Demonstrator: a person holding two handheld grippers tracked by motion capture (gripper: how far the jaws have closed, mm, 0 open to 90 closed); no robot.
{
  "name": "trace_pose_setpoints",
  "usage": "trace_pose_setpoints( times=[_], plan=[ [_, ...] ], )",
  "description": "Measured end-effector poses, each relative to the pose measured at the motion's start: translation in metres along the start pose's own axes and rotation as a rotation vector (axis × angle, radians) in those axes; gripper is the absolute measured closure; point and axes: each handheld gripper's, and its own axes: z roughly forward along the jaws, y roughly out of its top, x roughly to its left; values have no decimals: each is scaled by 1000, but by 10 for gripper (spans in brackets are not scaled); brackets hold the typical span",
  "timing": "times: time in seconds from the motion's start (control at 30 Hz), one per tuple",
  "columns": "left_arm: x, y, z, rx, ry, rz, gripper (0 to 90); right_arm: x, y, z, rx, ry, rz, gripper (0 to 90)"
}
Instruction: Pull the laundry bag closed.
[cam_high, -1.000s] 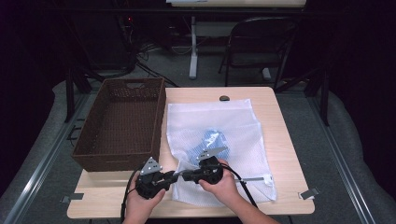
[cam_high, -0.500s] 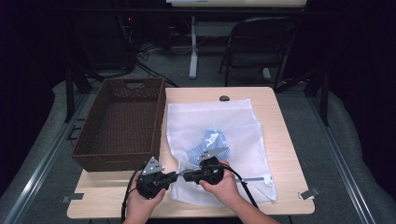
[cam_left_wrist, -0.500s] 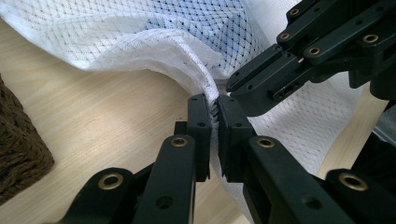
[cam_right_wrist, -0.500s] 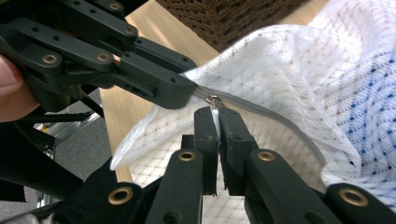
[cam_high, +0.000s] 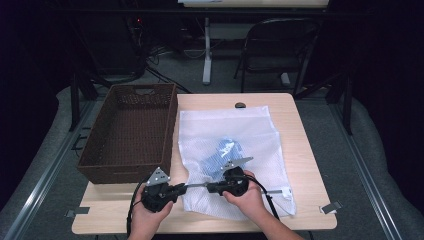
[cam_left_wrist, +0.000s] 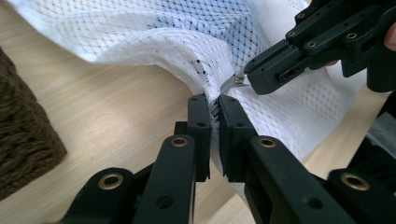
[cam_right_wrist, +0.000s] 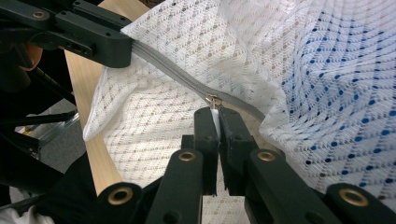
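Little has moved: both hand-held grippers stay at the bag's (cam_high: 235, 150) near edge.
Left hand-held gripper (cam_left_wrist: 212, 100) clamps mesh to brace; right hand-held gripper (cam_right_wrist: 215, 112) pinches the zip pull (cam_right_wrist: 213, 101) to slide it.

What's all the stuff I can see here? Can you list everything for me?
mesh bag: one, white, flat on the table right of the basket
zipper: one, grey, along the bag's near edge
zipper pull: one, metal, at the right gripper's tips
cloth: one, blue-and-white, inside the bag
basket: one, dark brown, on the table's left side
small dark thing: one, at the table's far edge
table: one, light wood
chair: one, black, behind the table
left gripper: one, black, clamped on the bag's edge
right gripper: one, black, clamped on the zipper pull
hands: two, holding the grippers
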Motion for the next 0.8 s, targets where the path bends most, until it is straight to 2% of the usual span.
trace_pose_setpoints(
  times=[0.2, 0.27, 0.47, 0.63, 0.8],
  plan=[
    [3, -1, 3, -7, -31, -35, 750, 1, -1, 0, 1, -3, -14, 864],
    [3, -2, 5, -10, -52, -57, 708, 2, -1, 0, 2, -3, -16, 864],
    [4, -2, 13, 4, -86, -74, 611, 5, -2, 2, 7, -3, -24, 864],
    [7, -2, 24, 10, -100, -95, 573, 7, -2, 1, -1, -1, -31, 863],
    [7, 0, 33, 28, -100, -89, 578, 8, -3, 1, -7, 3, -33, 863]
  ],
)
